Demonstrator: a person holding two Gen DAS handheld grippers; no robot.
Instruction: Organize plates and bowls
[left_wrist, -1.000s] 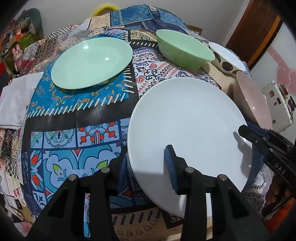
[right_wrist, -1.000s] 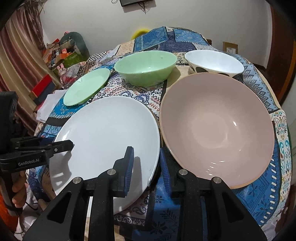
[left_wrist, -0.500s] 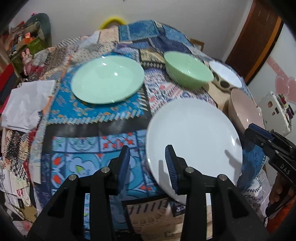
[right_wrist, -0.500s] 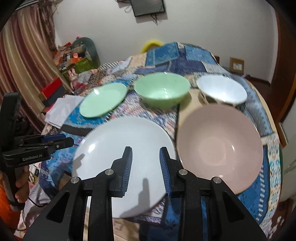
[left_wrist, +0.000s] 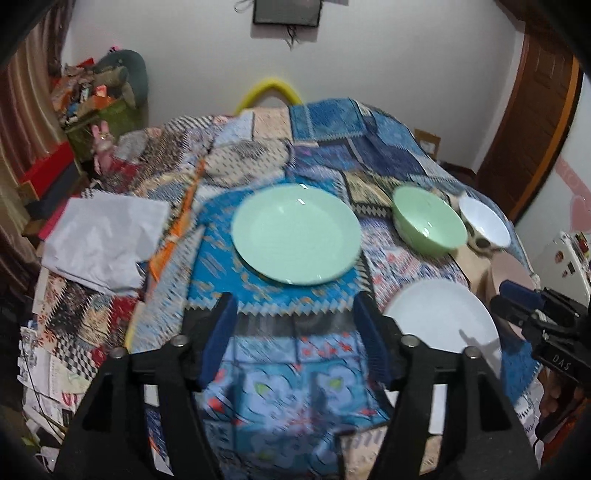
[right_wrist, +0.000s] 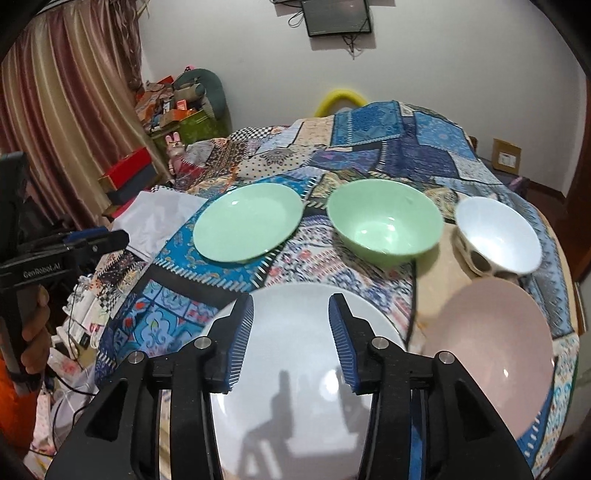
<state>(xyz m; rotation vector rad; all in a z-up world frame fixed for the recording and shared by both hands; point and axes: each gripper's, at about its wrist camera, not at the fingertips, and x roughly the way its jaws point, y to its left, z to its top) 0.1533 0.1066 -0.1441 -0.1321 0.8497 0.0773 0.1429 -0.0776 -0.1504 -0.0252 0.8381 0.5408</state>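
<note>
Both claws, left gripper (left_wrist: 295, 332) and right gripper (right_wrist: 291, 332), have let go and lifted, jaws opening on nothing, leaving the white plate (right_wrist: 295, 369) flat on the patchwork cloth (left_wrist: 258, 369) beside the pink bowl (right_wrist: 491, 350); green plate (left_wrist: 295, 234) likely next.

- The plate (right_wrist: 246, 222) and the bowl (right_wrist: 385, 222) were mint green.
- The large plate (right_wrist: 295, 369) was white.
- The big bowl (right_wrist: 491, 354) was pale pink.
- The small bowl (right_wrist: 496, 236) was white with dark spots outside.
- The cloth (right_wrist: 388, 147) was blue patchwork.
</note>
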